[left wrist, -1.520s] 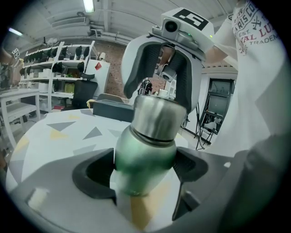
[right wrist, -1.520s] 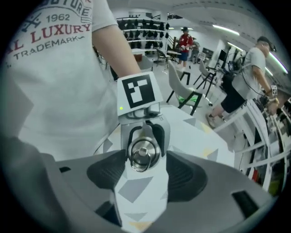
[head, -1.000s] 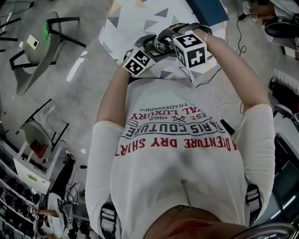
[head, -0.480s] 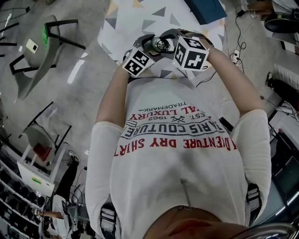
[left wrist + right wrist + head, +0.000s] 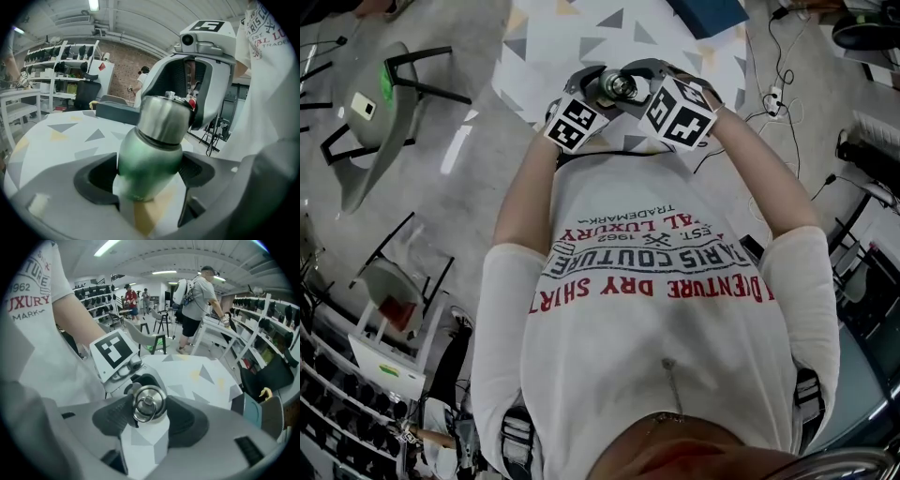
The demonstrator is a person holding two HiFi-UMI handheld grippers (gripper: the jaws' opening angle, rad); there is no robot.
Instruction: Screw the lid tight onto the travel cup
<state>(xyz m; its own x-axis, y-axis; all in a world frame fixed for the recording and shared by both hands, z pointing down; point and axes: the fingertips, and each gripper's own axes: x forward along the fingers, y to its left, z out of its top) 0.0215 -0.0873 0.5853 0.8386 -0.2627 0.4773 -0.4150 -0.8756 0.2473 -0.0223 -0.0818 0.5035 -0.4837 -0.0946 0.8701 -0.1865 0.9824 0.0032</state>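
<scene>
I hold a green travel cup (image 5: pixel 146 165) with a steel lid (image 5: pixel 164 119) up over the patterned table (image 5: pixel 567 42). My left gripper (image 5: pixel 149 174) is shut on the cup's green body, its dark pads (image 5: pixel 101 176) pressing both sides. From above, my right gripper (image 5: pixel 149 412) is shut on the lid (image 5: pixel 149 402), whose top ring faces that camera. In the head view the lid (image 5: pixel 617 87) shows between the two marker cubes, the left one (image 5: pixel 577 124) and the right one (image 5: pixel 680 111). The cup's base is hidden.
A dark blue case (image 5: pixel 708 14) lies at the table's far edge. A grey chair (image 5: pixel 380 108) stands on the floor to the left, cables (image 5: pixel 778 89) trail on the right. Shelving and standing people (image 5: pixel 199 301) fill the background.
The right gripper's marker cube has rolled around the lid and tipped over. The left gripper and the cup have stayed in place.
</scene>
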